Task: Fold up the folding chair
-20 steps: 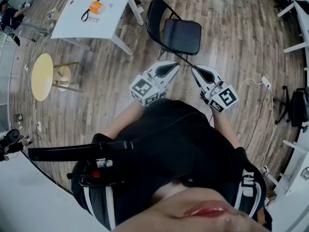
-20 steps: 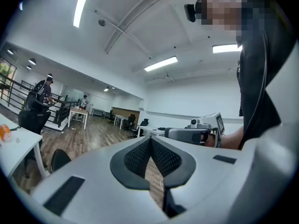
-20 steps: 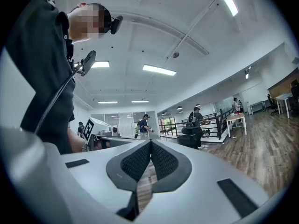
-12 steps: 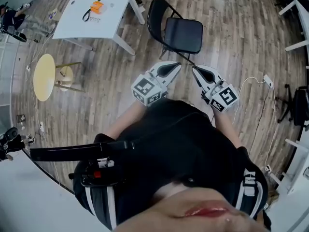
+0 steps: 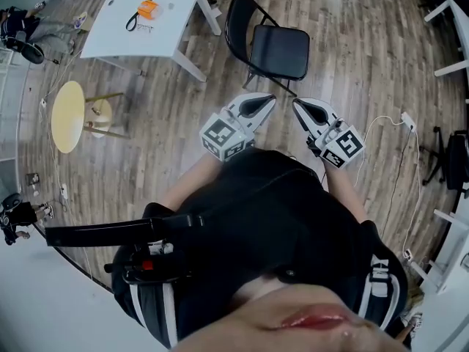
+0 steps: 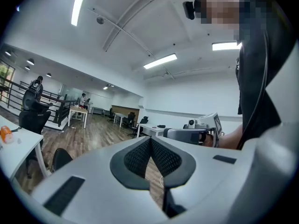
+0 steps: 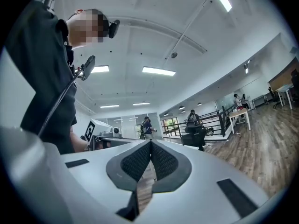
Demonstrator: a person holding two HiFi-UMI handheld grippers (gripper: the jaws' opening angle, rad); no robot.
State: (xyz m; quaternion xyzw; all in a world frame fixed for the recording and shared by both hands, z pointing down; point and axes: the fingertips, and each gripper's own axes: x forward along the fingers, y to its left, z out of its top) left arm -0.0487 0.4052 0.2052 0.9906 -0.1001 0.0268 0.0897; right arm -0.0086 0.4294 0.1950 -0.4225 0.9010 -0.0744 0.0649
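The folding chair [image 5: 275,50] stands unfolded on the wood floor [image 5: 344,42] in the upper middle of the head view, its black seat flat and its rounded back towards the upper left. Just left of it is a white table [image 5: 172,28] bearing an orange object [image 5: 147,9] and a dark strap; a round yellow stool [image 5: 64,116] sits further down the left side. At the right a white cable [image 5: 381,134] trails across the floor towards a dark office chair [image 5: 451,160]. Below the folding chair the left gripper [image 5: 265,101] and right gripper [image 5: 300,107] are held side by side, apart from it, their tips angled towards each other. Only floor shows between them and the seat. The person's black-clad body fills the lower half of that view. The gripper views give what the head view cannot: both pairs of jaws are pressed together with nothing between the pads. They also show a long open room with ceiling lights, a black railing [image 7: 219,118] and people far off.
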